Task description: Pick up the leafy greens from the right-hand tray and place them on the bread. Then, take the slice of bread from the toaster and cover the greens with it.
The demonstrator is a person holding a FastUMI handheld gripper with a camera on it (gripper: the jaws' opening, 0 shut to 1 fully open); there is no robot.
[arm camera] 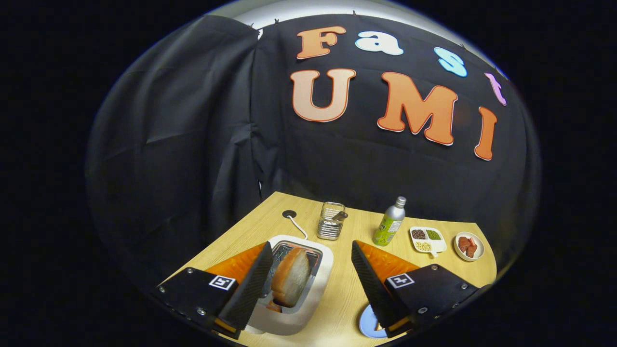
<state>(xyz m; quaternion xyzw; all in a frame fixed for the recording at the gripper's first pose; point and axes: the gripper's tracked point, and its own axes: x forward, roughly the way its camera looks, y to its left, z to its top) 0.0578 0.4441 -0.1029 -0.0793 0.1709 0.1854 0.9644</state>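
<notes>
Above the toaster (294, 284) the gripper (308, 284) hangs with its fingers (253, 284) spread wide, gripping nothing. That white toaster sits on the wooden surface (347, 289), and the slice of bread (290, 277) stands upright in its slot, crust edge up, poking well out of the top. And look at the line-up: the slice sits between the two fingers, much closer to the left one, which overlaps the toaster's left rim, while the right finger hangs over bare wood just to the toaster's right. Neither finger touches the bread.

From the back of the toaster a white cord (298, 225) runs to a dark round port (289, 214) in the surface. Just behind the toaster, to its right, stands a clear wire-frame holder (330, 221) with something dark inside; what it is, I can't tell. Further right of the toaster comes a green-labelled bottle (389, 222) with a silver cap, leaning slightly, then a white divided dish (427, 239) with dark, green and pale fillings, then a small round plate (469, 246) of reddish chunks. Near the toaster's front right corner, under the right finger, peeks the edge of a pale blue plate (367, 322).
</notes>
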